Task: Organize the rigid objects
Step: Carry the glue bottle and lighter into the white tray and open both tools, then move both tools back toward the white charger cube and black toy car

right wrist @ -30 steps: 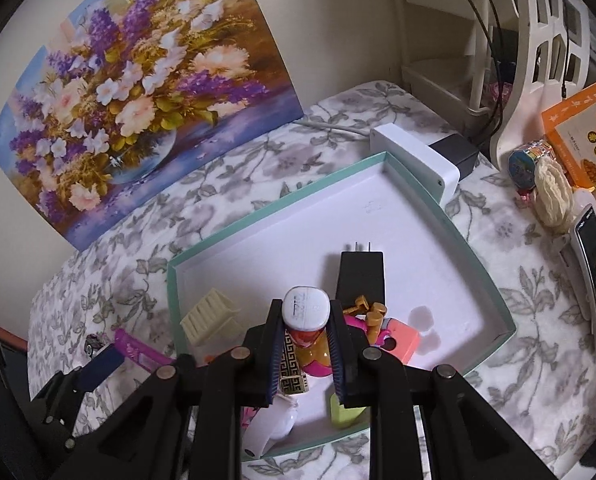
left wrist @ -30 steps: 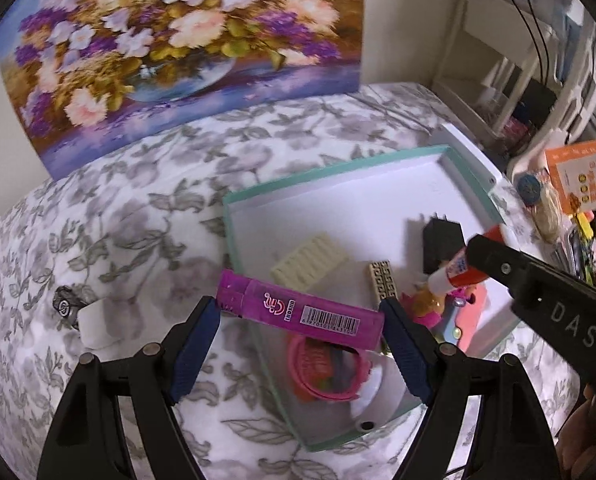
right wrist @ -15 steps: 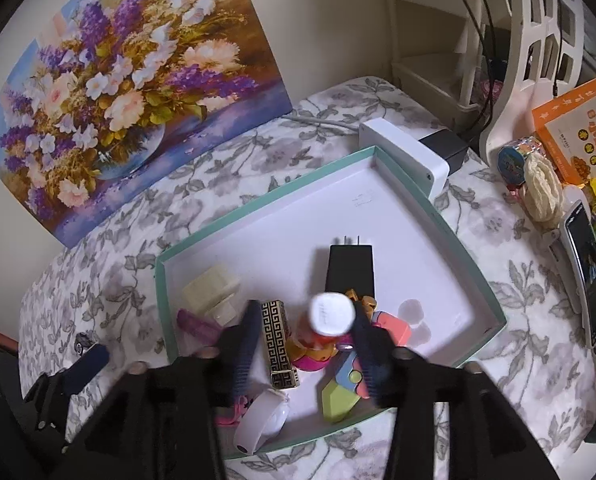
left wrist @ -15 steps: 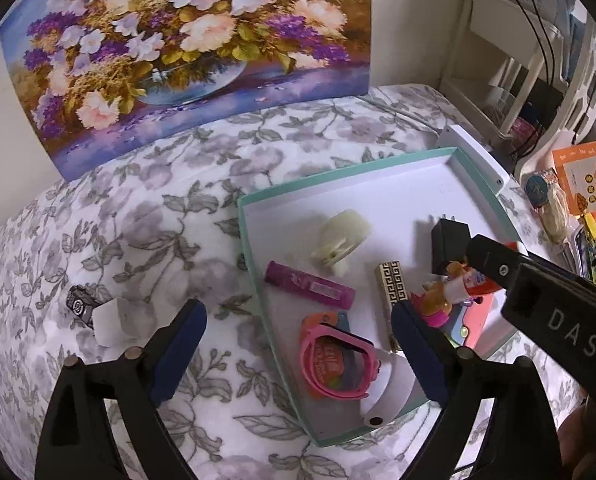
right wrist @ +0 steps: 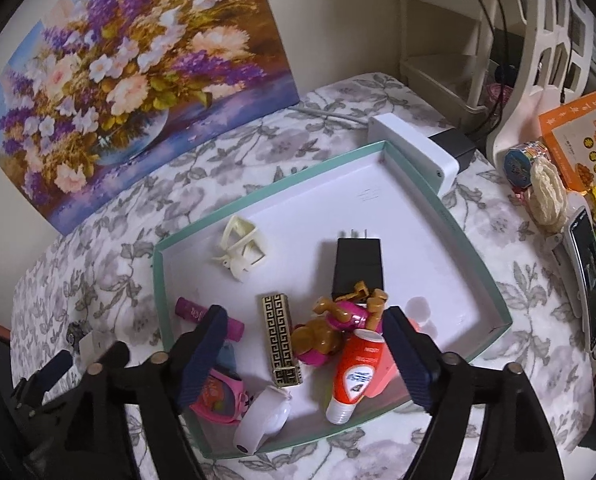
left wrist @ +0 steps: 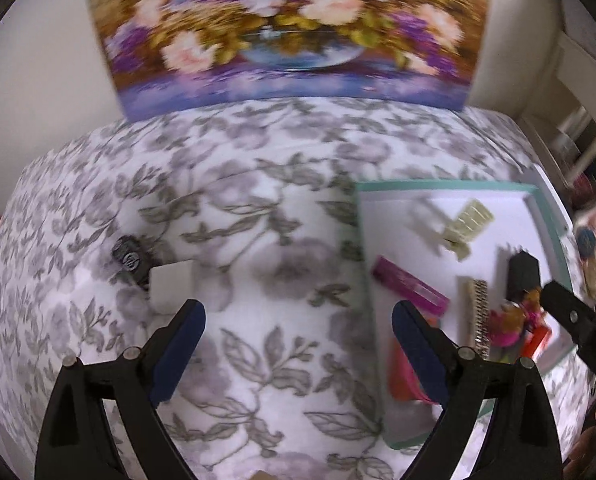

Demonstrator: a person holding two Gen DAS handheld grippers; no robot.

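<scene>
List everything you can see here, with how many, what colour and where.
Teal-rimmed white tray: one, on the floral cloth.
Cream plastic hair claw: one, tray's far left.
Black plug adapter: one, tray centre.
Gold patterned rectangular case: one, tray front.
Magenta tube: one, tray's left edge.
Orange-and-white glue bottle: one, tray front.
White block: one, on the cloth outside the tray.
Flower painting: one, against the wall.
Left gripper: jaws open, over the cloth.
Right gripper: jaws open, over the tray.
</scene>
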